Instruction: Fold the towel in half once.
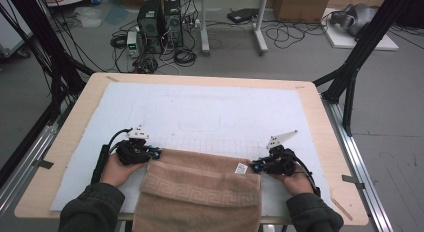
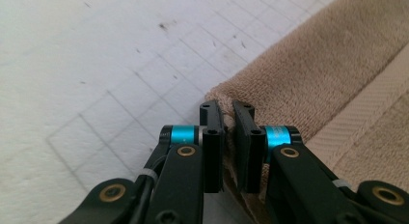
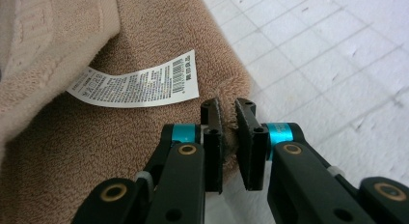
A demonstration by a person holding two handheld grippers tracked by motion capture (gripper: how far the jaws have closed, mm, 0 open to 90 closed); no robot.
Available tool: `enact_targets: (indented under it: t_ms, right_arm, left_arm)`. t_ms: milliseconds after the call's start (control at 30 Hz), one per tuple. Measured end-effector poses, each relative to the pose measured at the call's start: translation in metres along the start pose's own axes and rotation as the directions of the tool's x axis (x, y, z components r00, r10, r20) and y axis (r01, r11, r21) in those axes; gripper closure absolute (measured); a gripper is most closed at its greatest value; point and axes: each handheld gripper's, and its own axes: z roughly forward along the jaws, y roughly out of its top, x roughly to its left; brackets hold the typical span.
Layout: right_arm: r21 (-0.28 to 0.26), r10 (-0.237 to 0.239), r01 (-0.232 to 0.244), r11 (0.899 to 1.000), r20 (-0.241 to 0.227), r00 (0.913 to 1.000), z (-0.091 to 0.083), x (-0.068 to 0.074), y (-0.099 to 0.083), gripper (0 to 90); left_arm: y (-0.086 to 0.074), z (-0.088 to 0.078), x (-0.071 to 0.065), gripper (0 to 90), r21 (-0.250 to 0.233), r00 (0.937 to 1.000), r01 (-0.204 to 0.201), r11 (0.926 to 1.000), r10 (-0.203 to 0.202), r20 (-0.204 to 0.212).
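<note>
A tan towel [image 1: 200,189] with a key-pattern band lies at the table's near edge and hangs over it. My left gripper [image 1: 156,154] sits at the towel's far left corner; in the left gripper view its jaws pinch the towel's corner [image 2: 219,96]. My right gripper [image 1: 255,166] is at the far right corner, beside a white care label [image 1: 242,168]. In the right gripper view the jaws pinch the towel's edge [image 3: 229,121] just below that care label [image 3: 137,81].
A white gridded mat [image 1: 210,112] covers the wooden table [image 1: 320,137]. Black frame posts [image 1: 357,57] stand at both sides. Computers and cables [image 1: 160,27] lie on the floor behind the table.
</note>
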Motion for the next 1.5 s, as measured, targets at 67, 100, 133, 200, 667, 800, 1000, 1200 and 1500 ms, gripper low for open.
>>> enact_targets:
  t_ms: [67, 100, 133, 200, 667, 800, 1000, 1200, 1500]
  right_arm:
    - [-0.006, -0.002, 0.002, 1.0, 0.008, 1.0, -0.001, -0.003, 0.007, 83.6]
    - [-0.013, 0.0, 0.0, 1.0, 0.015, 0.9999, -0.002, -0.005, 0.012, 83.8]
    - [-0.024, -0.004, 0.005, 1.0, 0.032, 0.9995, -0.004, -0.008, 0.018, 84.0]
    - [-0.044, -0.019, 0.022, 0.999, 0.066, 0.9977, -0.009, -0.013, 0.033, 84.2]
    - [-0.203, -0.032, 0.091, 0.975, 0.278, 0.9601, -0.078, -0.066, 0.166, 84.0]
    - [-0.204, 0.02, 0.044, 0.978, 0.302, 0.953, -0.068, -0.075, 0.171, 60.0]
    - [-0.135, 0.011, 0.025, 0.99, 0.259, 0.9658, -0.041, -0.071, 0.141, 55.3]
    - [-0.123, 0.047, -0.02, 0.992, 0.22, 0.9744, -0.025, -0.067, 0.105, 50.2]
    - [-0.123, 0.092, -0.073, 0.99, 0.159, 0.983, -0.016, -0.068, 0.073, 47.0]
  left_arm:
    - [0.005, -0.004, 0.003, 83.3, -0.028, 0.9996, 0.013, 0.9995, -0.013, -0.025]
    - [0.01, -0.006, 0.005, 83.4, -0.04, 0.999, 0.016, 0.9991, -0.018, -0.04]
    - [0.015, -0.009, 0.007, 83.5, -0.062, 0.9983, 0.019, 0.9979, -0.022, -0.054]
    - [0.027, -0.014, 0.013, 83.5, -0.108, 0.9948, 0.041, 0.9933, -0.05, -0.089]
    - [0.154, -0.054, 0.06, 83.0, -0.268, 0.9617, 0.006, 0.9634, -0.079, -0.262]
    - [0.137, -0.04, 0.067, 64.3, -0.202, 0.9572, 0.058, 0.9778, -0.111, -0.267]
    - [0.089, -0.021, 0.076, 59.5, -0.139, 0.9718, 0.126, 0.9822, -0.15, -0.182]
    - [0.057, -0.003, 0.078, 56.4, -0.088, 0.9801, 0.156, 0.9839, -0.165, -0.11]
    - [0.057, 0.012, 0.072, 52.3, -0.053, 0.9876, 0.126, 0.9905, -0.131, -0.087]
